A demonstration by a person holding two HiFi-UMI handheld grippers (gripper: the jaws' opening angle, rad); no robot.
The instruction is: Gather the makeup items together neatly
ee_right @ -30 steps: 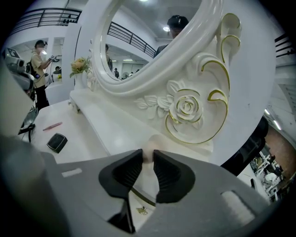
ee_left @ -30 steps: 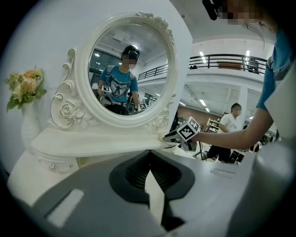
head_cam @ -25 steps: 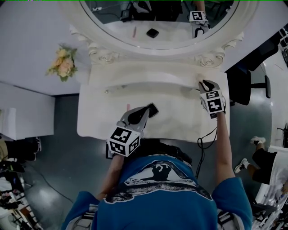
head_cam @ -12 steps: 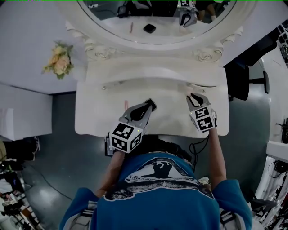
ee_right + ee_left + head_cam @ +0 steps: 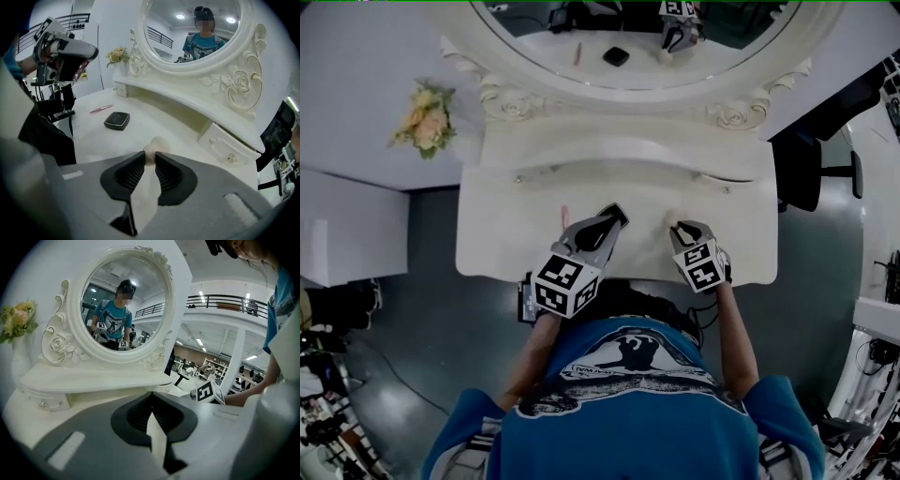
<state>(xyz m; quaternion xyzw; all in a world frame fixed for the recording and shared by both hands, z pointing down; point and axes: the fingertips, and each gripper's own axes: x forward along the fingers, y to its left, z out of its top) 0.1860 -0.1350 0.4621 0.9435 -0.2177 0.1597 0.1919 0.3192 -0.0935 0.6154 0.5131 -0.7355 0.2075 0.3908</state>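
Observation:
My right gripper [image 5: 150, 157] is shut on a cream makeup sponge [image 5: 157, 145] just above the white dressing table [image 5: 502, 239]. In the head view that gripper [image 5: 677, 229] is near the table's front middle. A black compact [image 5: 116, 120] lies flat on the table ahead of it, and a pink pencil [image 5: 101, 109] lies a little beyond. My left gripper [image 5: 602, 228] hovers by the compact [image 5: 617, 217] with its tips touching and nothing between them [image 5: 151, 394]. From the head view the pencil [image 5: 564, 215] shows just left of it.
A large round mirror [image 5: 628, 47] in an ornate white frame rises behind a raised shelf [image 5: 619, 155]. Small drawers [image 5: 225, 146] sit under the shelf. A flower bouquet [image 5: 427, 127] stands off to the left. A black chair [image 5: 802, 173] is beside the table's right end.
My right gripper has carried the sponge from the table's right back area leftward and toward the front, ending close to the left gripper. The left gripper has stayed where it was.

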